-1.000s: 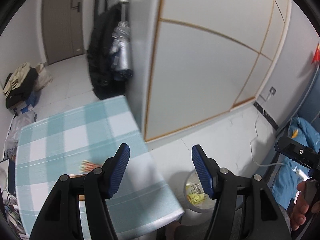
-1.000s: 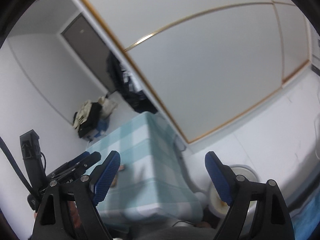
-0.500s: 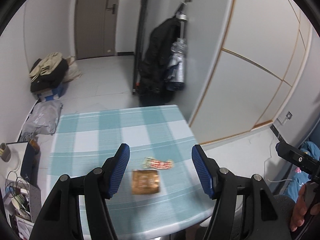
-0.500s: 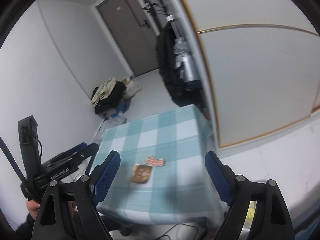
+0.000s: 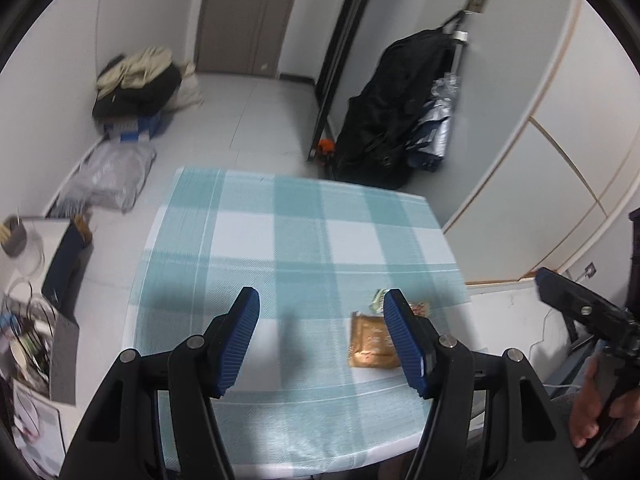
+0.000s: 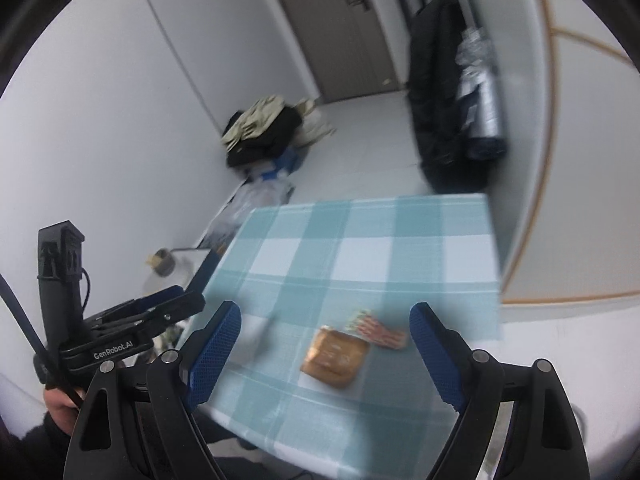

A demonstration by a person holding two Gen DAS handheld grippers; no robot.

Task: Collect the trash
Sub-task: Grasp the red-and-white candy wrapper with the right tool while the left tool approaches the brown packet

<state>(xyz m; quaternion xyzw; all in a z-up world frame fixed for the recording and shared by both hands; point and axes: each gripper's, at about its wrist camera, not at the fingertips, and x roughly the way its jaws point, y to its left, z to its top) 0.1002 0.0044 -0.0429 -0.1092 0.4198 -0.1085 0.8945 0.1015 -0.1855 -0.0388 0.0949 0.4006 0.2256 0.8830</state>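
Both grippers aim at two wrappers near the table's front right corner.

The right gripper (image 6: 324, 360) hangs with jaws wide and empty, the brown snack packet (image 6: 335, 356) framed between them, probably lined up to take it. The left gripper (image 5: 322, 340), half open and holding nothing, hovers over bare checked tablecloth (image 5: 280, 240). A red-and-white wrapper (image 6: 378, 330) lies touching the packet's far edge, toward the right edge.
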